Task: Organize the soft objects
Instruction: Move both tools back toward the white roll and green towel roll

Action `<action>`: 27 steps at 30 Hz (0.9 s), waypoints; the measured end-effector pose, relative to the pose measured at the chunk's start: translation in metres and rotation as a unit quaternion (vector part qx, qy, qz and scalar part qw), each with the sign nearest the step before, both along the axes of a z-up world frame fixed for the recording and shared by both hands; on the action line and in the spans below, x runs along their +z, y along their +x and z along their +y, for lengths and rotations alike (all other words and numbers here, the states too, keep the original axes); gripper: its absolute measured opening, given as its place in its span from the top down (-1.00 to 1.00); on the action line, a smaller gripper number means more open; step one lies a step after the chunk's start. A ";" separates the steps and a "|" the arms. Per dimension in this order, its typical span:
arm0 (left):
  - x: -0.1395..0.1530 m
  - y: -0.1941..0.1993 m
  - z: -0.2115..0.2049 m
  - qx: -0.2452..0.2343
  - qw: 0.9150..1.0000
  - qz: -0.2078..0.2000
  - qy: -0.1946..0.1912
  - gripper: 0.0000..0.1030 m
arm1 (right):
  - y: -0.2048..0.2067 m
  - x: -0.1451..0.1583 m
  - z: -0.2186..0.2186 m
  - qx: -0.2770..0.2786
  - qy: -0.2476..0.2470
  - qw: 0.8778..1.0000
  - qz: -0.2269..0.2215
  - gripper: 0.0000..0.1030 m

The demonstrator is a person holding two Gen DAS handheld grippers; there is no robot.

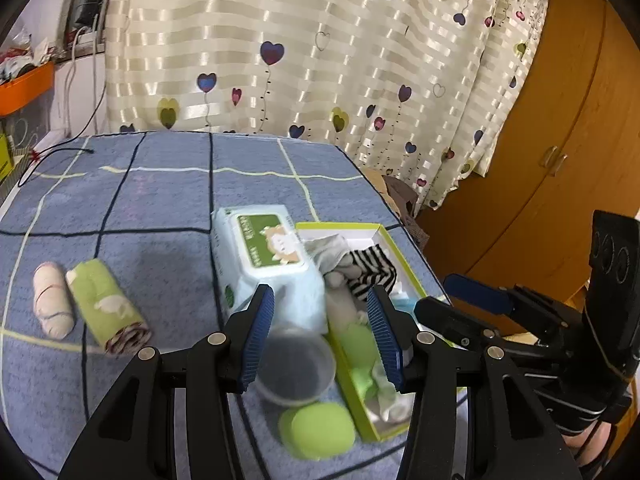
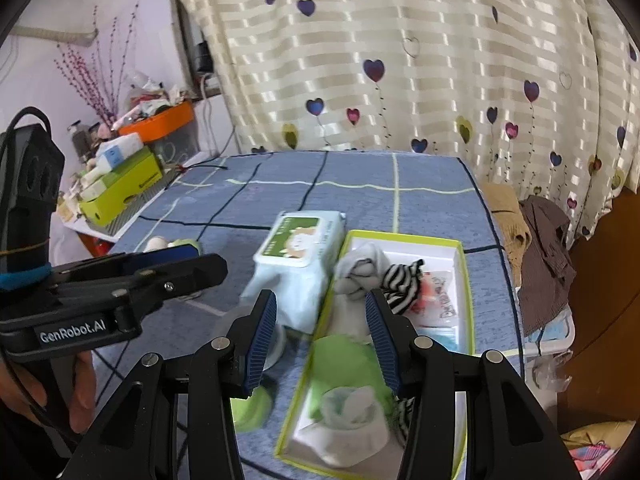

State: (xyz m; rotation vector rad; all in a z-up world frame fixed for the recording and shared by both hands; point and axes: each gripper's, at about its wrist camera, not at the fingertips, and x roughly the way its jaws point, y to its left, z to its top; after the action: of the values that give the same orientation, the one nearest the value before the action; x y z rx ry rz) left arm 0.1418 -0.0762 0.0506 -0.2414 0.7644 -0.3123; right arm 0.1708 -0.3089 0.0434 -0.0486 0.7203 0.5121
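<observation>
both hand-held grippers hang empty, jaws standing apart: the left hand-held gripper (image 1: 322,332) above a clear cup (image 1: 296,368), the right hand-held gripper (image 2: 320,338) over the green-rimmed box (image 2: 466,280) of socks. two rolled cloths (image 1: 108,306) lie well left of the left one, likely next. take a roll across its middle and lower it gently into a free corner. only "genrobot.ai" is legible.

Between the left gripper's (image 1: 321,332) fingers sit a clear cup (image 1: 295,368) and a wipes pack (image 1: 266,254), so that way is blocked. Left of the fingers, past two rolled cloths (image 1: 106,306), the blue blanket (image 1: 160,184) lies bare (lots of room). The box (image 2: 464,280) under the right gripper's (image 2: 321,334) fingers is crowded.
</observation>
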 end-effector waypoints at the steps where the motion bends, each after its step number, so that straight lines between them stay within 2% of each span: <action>1: -0.001 -0.003 0.002 0.002 1.000 -0.001 0.001 0.03 | -0.004 0.002 0.004 0.003 0.000 1.000 -0.002 0.11; 16: -0.010 -0.050 0.036 0.033 0.999 -0.004 -0.002 0.03 | -0.041 -0.001 0.041 0.035 0.001 0.999 0.004 0.11; 27: -0.015 -0.061 0.050 0.042 0.999 0.001 -0.011 0.03 | -0.050 -0.003 0.055 0.047 -0.003 0.999 0.008 0.11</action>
State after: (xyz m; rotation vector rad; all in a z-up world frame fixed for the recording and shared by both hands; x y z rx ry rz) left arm 0.0811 -0.0263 0.0355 -0.2928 0.7505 -0.2412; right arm 0.1212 -0.2534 0.0405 -0.0841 0.7366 0.6017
